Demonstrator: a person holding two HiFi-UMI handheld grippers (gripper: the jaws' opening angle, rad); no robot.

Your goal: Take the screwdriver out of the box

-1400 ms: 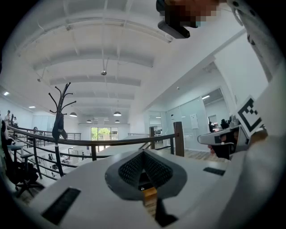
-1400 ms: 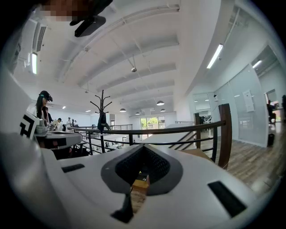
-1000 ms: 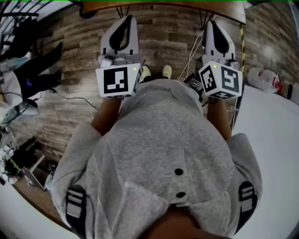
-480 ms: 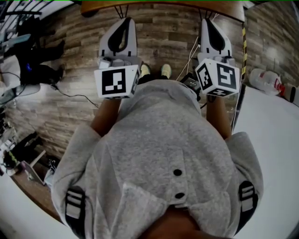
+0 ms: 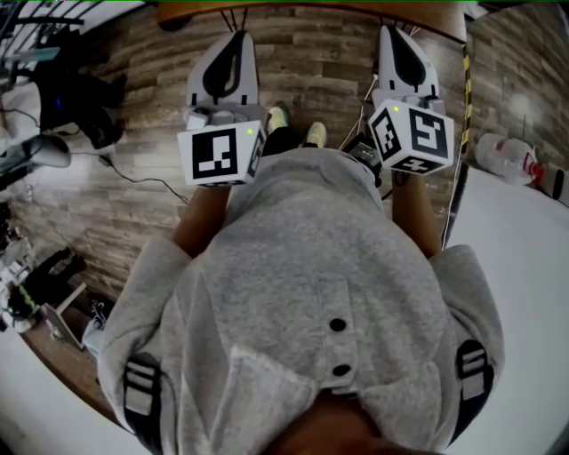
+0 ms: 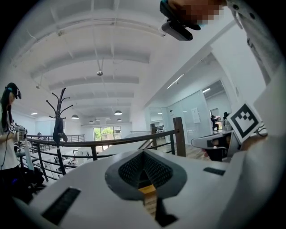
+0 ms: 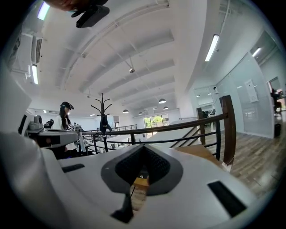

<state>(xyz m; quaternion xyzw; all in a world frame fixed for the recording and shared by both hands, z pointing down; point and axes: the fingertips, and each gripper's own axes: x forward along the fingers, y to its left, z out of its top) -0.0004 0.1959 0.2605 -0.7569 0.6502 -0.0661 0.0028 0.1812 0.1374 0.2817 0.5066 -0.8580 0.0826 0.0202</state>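
Screwdriver: not visible in any view, and neither is the box it should come out of, so I cannot tell where either one lies.
Left gripper [image 5: 236,40]: a white two-jaw tong held roughly level in front of the person's grey sweatshirt [image 5: 302,267]. Its jaws are pressed together with nothing between them.
Right gripper [image 5: 392,34]: the same white tong, also closed on nothing.
Underfoot: wood-plank floor [image 5: 124,213], with the toes of pale shoes [image 5: 277,138] showing between the tongs.
Ahead: the brown wooden table edge [image 5: 311,11] on thin metal legs. A dark metal railing [image 6: 111,142] runs beyond both sets of jaws.
Stage: by my reading, not started, as the person is standing and carrying the tongs.
Doing it well: find the box first and face it squarely. Part one tong's jaws before reaching in, steady the box with the other, and take the screwdriver by its handle.
Count: two tongs, two black-and-white marker cubes [image 5: 218,153], two shoe tips, one black coat stand [image 6: 58,116], no screwdriver and no box.
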